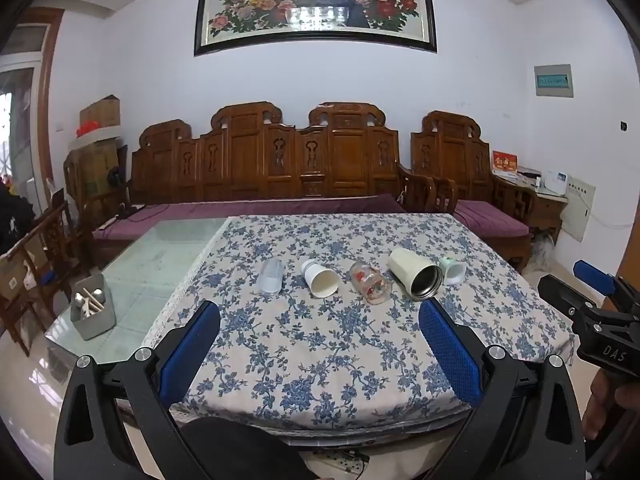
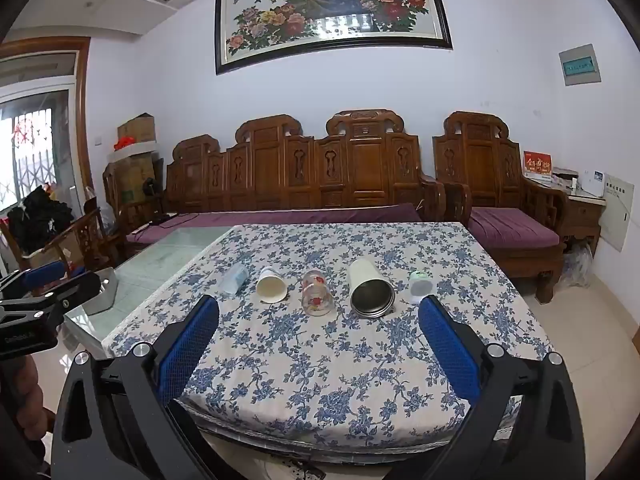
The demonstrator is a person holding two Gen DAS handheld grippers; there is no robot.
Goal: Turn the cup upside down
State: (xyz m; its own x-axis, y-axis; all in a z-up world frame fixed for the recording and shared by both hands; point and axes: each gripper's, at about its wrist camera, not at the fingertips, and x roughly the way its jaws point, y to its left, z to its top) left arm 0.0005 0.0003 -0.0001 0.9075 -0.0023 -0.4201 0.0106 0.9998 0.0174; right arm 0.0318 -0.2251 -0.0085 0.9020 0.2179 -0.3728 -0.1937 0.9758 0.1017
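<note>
Five cups lie on their sides in a row across the floral tabletop [image 2: 320, 380]: a clear plastic cup [image 2: 235, 279], paper cup [image 2: 271, 285], flowered glass [image 2: 317, 293], steel-lined tumbler [image 2: 370, 289] and small white cup [image 2: 420, 286]. The left claw [image 1: 319, 354] and right claw [image 2: 319, 350] hover near the front edge, both spread wide and empty. A careless nudge could send a cup rolling; the glass may slip.
</note>
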